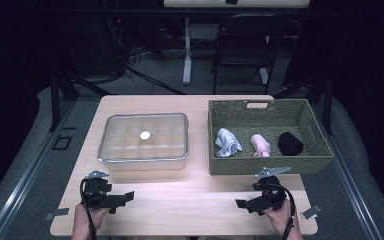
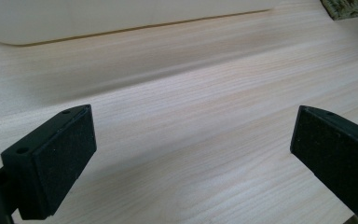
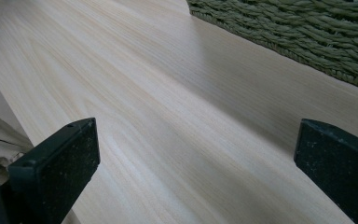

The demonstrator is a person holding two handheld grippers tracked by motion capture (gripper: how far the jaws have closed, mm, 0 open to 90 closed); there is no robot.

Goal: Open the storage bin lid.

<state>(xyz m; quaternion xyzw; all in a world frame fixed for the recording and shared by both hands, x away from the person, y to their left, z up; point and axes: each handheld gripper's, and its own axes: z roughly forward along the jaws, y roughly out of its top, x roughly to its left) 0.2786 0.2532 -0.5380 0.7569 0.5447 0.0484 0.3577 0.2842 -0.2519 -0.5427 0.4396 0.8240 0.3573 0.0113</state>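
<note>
Rolled socks are lying soft ahead of the gaping right tool; pinching mid-roll looks best.

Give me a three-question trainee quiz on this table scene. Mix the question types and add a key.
1. True or false: the clear box has its lid on.
2. How many rolled cloths lie in the basket? A) two B) three C) four
3. Fill in: the left gripper and the right gripper both have their jaws ____, with nothing between them.

Key
1. True; the lid with a white knob covers it.
2. B; a white cloth, a pink cloth and a black cloth.
3. open
</note>
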